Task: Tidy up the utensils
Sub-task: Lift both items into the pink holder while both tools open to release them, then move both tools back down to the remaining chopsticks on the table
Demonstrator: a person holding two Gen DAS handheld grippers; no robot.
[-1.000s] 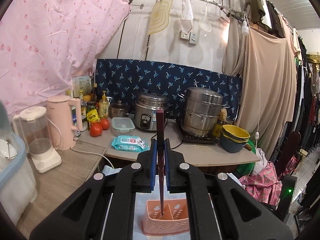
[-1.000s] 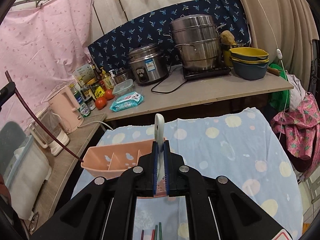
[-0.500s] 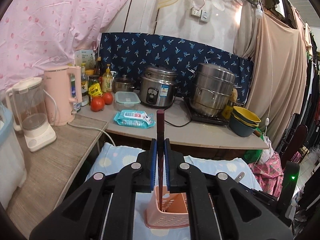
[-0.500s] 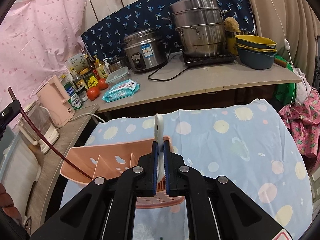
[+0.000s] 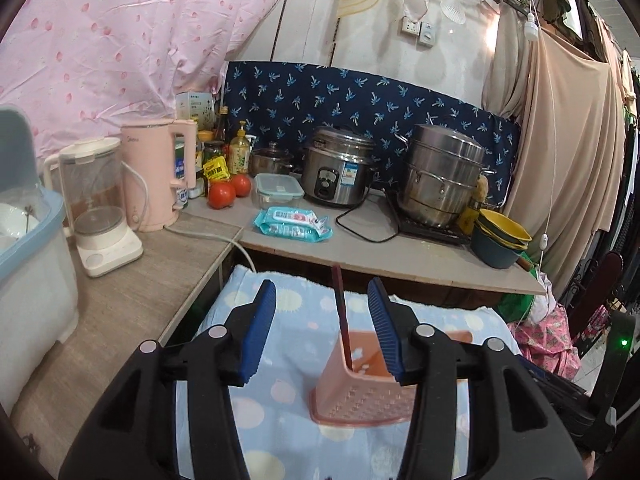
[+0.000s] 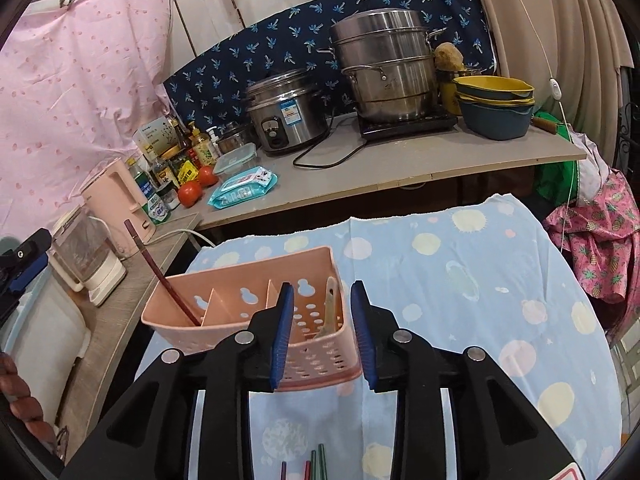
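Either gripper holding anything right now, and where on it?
Nothing held. The left gripper and right gripper are open; the chopstick and white utensil stand in the caddy.

Utensil caddy: pink plastic, matt, walls perforated. Chopstick in its left compartment: dark red-brown, smooth, slight sheen. Spoon in right compartment: pale, looks plastic. Cloth under caddy: light blue, soft matt weave, printed dots. Steamer pot and rice cooker, far: brushed metal, glossy. Bench: matt grey board. Kettle, left: smooth pink plastic. Hand-held gripper pads: ribbed blue rubber; arms matt black plastic.
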